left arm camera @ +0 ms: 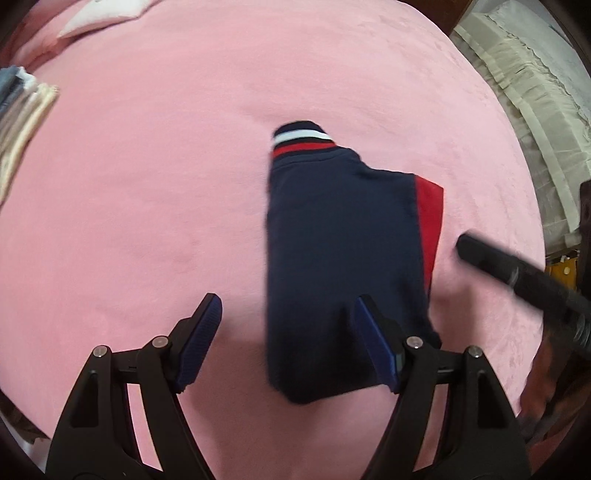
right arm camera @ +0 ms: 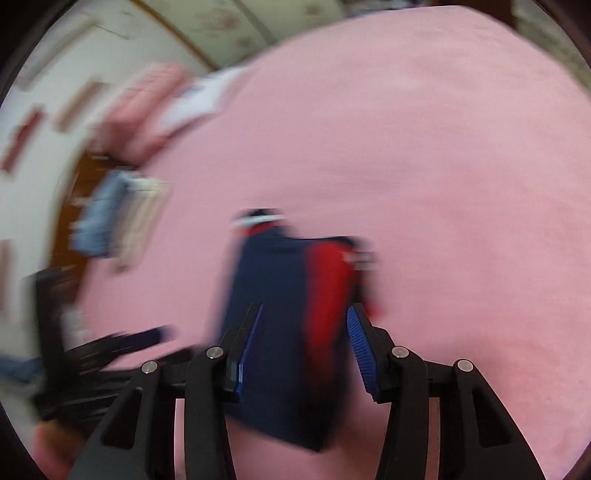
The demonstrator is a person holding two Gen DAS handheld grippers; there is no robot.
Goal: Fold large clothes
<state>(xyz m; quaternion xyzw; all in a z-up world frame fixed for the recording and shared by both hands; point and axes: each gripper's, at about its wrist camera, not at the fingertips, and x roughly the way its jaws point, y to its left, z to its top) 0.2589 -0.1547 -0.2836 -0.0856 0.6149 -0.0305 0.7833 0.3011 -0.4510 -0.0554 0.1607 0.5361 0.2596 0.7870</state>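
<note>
My left gripper (left arm camera: 288,310) hangs over the pink plush bedcover (left arm camera: 147,221) with its blue-padded fingers (left arm camera: 201,332) spread wide and nothing pinched. The left pad is over bare pink cover; the right pad sits above the near part of the folded navy garment with a red side panel and a red-and-white striped collar band (left arm camera: 332,240). I cannot tell whether that pad touches the cloth.

The garment lies flat on the cover as a narrow folded bundle, collar band at its far end, red panel along its right edge.

My right gripper (right arm camera: 304,325) is also parted, its two blue pads standing on either side of the bundle in the right wrist view, not pressing on it; that view is badly blurred. From the left wrist view, one dark finger of the right gripper (left arm camera: 491,254) shows just to the right of the garment, clear of the red panel.

At the far left edge of the cover rests a stack of folded pale and blue clothes (left arm camera: 22,107), well apart from the garment. A white-and-pink pillow (left arm camera: 99,18) lies at the far left.
</note>
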